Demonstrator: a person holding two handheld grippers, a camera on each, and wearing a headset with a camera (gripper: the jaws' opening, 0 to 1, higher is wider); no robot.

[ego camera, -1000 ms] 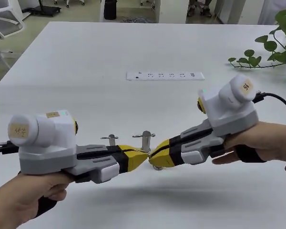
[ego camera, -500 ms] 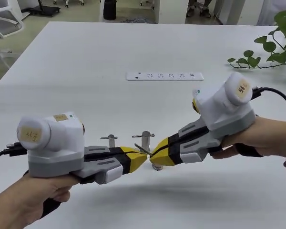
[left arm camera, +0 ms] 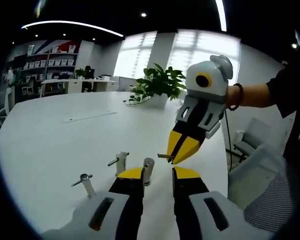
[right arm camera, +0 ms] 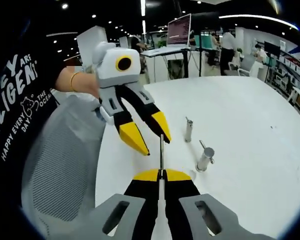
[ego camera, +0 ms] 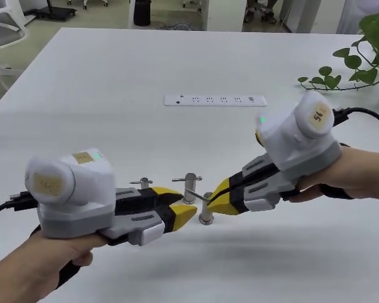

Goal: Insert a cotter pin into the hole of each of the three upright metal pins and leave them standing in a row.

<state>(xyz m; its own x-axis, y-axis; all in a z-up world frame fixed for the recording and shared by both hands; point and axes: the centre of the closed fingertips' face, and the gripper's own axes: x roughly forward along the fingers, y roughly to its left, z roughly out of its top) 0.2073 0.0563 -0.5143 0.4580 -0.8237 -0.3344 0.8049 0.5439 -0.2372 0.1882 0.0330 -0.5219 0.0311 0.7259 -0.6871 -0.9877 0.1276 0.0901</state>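
The right gripper (right arm camera: 161,175) had its jaws pressed together on a cotter pin (right arm camera: 161,150), which stuck straight out from the tips toward the middle of the right gripper view. The left gripper (left arm camera: 160,174) had its jaws spread and held nothing. Its tips rose at the bottom centre of its own view, with the bare metal pin (left arm camera: 148,170) upright just above the left-hand tip.

In the head view that bare pin stood at centre, between the two sets of yellow tips. The cotter pin's free end lay at the height of its top, but whether it had entered the hole could not be told. Just behind, left of centre, the middle metal pin (ego camera: 190,187) and the left metal pin (ego camera: 145,184) each carried a cross-piece through the top. All three stood on the white table (ego camera: 114,95).

Two of the three looked finished, with the third insertion in hand. The next move called for lining the cotter pin's tip up with the cross hole and pushing it through level. The left jaws would probably need to close on the shaft first, since a sideways push could topple the pin.
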